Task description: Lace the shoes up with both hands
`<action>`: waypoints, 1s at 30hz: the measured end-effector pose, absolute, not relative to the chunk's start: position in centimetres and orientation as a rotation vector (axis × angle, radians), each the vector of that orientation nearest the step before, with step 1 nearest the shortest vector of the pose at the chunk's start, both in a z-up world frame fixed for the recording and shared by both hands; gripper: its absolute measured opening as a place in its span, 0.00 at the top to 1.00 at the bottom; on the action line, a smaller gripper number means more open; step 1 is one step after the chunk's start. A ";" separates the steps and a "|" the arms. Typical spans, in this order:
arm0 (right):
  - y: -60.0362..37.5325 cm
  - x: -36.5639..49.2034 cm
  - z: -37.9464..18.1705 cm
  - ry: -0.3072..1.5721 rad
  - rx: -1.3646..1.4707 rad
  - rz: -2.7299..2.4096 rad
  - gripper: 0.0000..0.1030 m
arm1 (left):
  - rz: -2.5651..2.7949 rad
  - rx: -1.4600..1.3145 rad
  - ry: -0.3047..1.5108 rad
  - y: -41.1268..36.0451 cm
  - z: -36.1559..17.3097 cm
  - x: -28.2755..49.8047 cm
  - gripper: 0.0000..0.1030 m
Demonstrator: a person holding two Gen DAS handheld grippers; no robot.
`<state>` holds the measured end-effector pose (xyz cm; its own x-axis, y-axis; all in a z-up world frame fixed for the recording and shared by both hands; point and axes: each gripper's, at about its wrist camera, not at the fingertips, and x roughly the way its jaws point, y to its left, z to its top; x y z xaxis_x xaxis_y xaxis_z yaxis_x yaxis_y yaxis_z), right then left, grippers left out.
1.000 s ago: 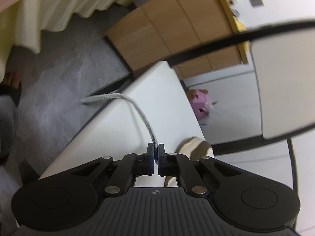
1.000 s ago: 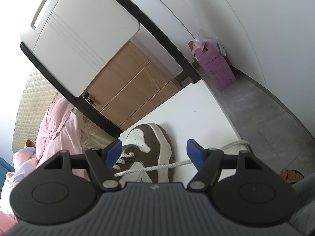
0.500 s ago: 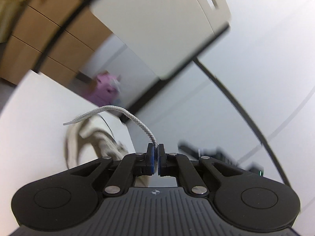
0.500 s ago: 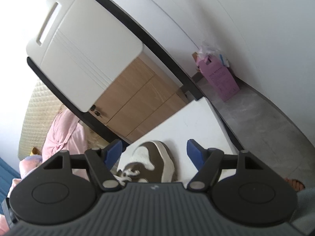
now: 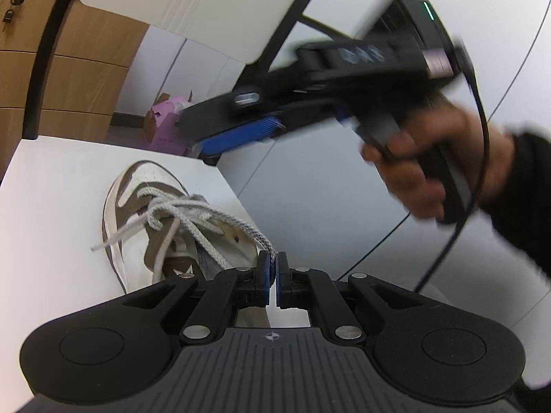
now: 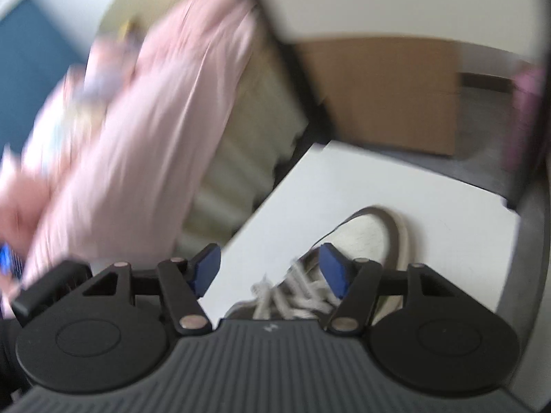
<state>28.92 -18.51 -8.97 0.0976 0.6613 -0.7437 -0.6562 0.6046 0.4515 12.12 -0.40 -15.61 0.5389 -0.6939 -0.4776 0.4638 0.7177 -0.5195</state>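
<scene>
Both hands have swung round since a second ago: the left gripper (image 5: 272, 268), which faced the table edge and floor, now looks along the shoe (image 5: 144, 213), and the right gripper (image 6: 268, 268) has turned toward the pink cloth (image 6: 144, 130). Left jaws still clamped on the grey lace (image 5: 237, 227), now running back to the eyelets. Right jaws are closing, nothing between them; the lace that crossed them is gone. The shoe sits on the white table (image 5: 51, 189), near its right edge, toe pointing far.
</scene>
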 end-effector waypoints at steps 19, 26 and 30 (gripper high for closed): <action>-7.0 29.4 -15.0 1.363 -0.464 1.103 0.95 | -0.724 -0.343 0.780 -0.6 -16.2 12.3 0.96; -8.9 30.4 -12.5 1.300 -0.324 1.056 0.97 | -0.720 -0.336 0.786 -0.6 -16.4 12.1 0.96; -10.0 31.0 -11.2 1.269 -0.244 1.035 0.97 | -0.720 -0.337 0.789 -0.6 -16.5 12.1 0.96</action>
